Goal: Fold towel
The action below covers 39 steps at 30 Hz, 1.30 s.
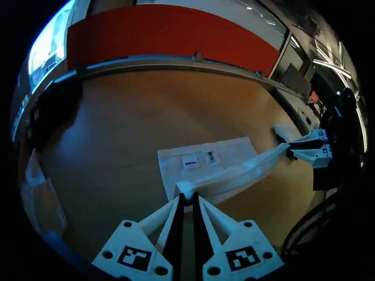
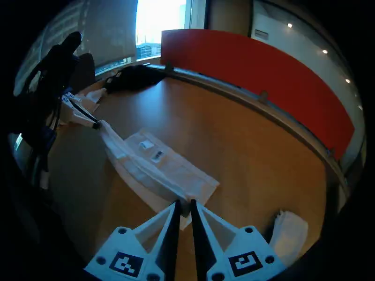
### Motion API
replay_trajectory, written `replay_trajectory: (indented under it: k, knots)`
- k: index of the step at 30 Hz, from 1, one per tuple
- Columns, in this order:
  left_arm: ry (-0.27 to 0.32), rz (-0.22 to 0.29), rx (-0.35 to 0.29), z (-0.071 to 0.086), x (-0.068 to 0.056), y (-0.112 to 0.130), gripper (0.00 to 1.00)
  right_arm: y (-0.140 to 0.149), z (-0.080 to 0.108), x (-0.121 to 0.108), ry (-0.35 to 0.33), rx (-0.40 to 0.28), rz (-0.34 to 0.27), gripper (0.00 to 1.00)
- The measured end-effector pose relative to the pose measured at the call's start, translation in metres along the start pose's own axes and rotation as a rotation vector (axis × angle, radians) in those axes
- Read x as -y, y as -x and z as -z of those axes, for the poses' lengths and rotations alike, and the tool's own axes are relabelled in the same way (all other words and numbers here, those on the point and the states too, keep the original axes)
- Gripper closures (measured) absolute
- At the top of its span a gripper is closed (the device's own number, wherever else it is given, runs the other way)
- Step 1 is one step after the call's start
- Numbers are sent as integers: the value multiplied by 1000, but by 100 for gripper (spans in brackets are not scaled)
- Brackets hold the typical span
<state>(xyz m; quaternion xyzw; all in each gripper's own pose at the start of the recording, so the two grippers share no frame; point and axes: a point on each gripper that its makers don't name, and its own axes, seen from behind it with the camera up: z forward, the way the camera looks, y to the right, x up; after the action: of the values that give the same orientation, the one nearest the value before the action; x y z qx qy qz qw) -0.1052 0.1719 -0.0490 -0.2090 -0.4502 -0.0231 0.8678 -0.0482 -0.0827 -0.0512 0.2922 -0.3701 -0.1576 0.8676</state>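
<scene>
White towel (image 1: 220, 161) spans lengthwise between left gripper (image 1: 187, 199) and right gripper (image 2: 184, 206), each seemingly clamped on one lifted corner.

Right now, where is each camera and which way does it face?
Left gripper view: rides the left claw, whose fingers show below, facing across the towel toward the right claw.
Right gripper view: rides the right claw, whose fingers show below, facing back across the towel toward the left claw.
Both show towel, table, red panel.
</scene>
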Motion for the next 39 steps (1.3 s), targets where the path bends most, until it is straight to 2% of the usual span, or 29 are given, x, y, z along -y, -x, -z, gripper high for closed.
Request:
replay_trajectory:
  k: [18,27,31,37,39]
  knots:
    - [-33,-17,46,-50,19,5,88,12,-44,-14,7,47,-30,84]
    - [-73,-11,47,-75,32,5,86,17,-68,-21,29,56,-40,78]
    - [-81,-11,40,-83,35,4,83,21,-74,-24,37,67,-43,69]
    - [-103,-12,47,-90,41,4,71,25,-80,-31,59,75,-42,36]
    - [-110,-11,48,-91,44,4,65,26,-81,-35,70,75,-38,34]
